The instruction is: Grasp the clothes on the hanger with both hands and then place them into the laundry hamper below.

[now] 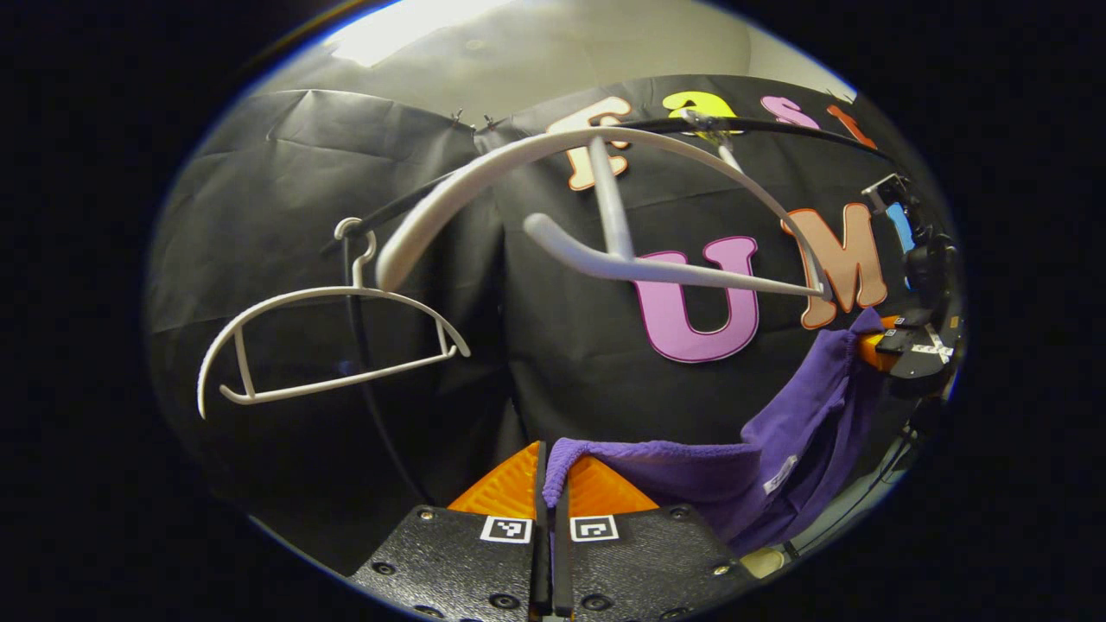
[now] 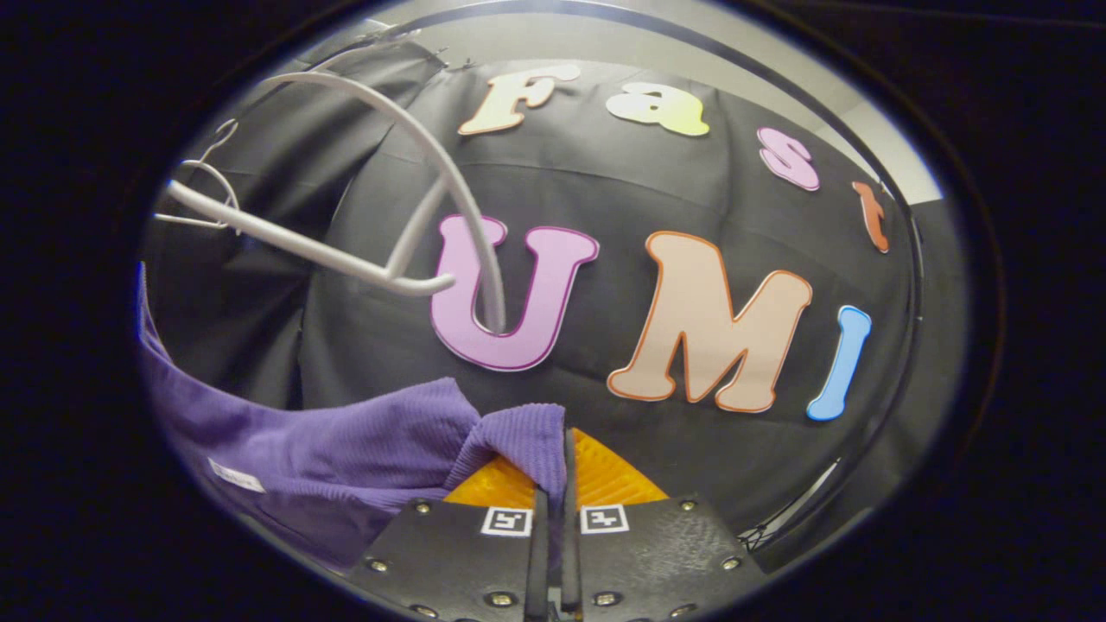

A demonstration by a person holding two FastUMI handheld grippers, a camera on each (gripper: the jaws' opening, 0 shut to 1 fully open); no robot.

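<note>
A purple garment (image 1: 778, 466) hangs slack between my two grippers, off the hanger. My left gripper (image 1: 549, 484) is shut on one edge of the cloth, which folds over its fingertips. In the left gripper view the right gripper (image 1: 907, 341) shows far right, holding the cloth's other end. In the right gripper view my right gripper (image 2: 553, 471) is shut on a bunched purple garment (image 2: 346, 449) that drapes away to the left. A bare white hanger (image 1: 622, 250) hangs on the black rail just above and ahead; the same white hanger (image 2: 363, 250) shows upper left in the right gripper view.
A second bare white hanger (image 1: 328, 345) hangs on the black rail (image 1: 778, 128) to the left. The black cloth wall stands close behind. A thin black frame pole (image 2: 907, 285) curves down the right side.
</note>
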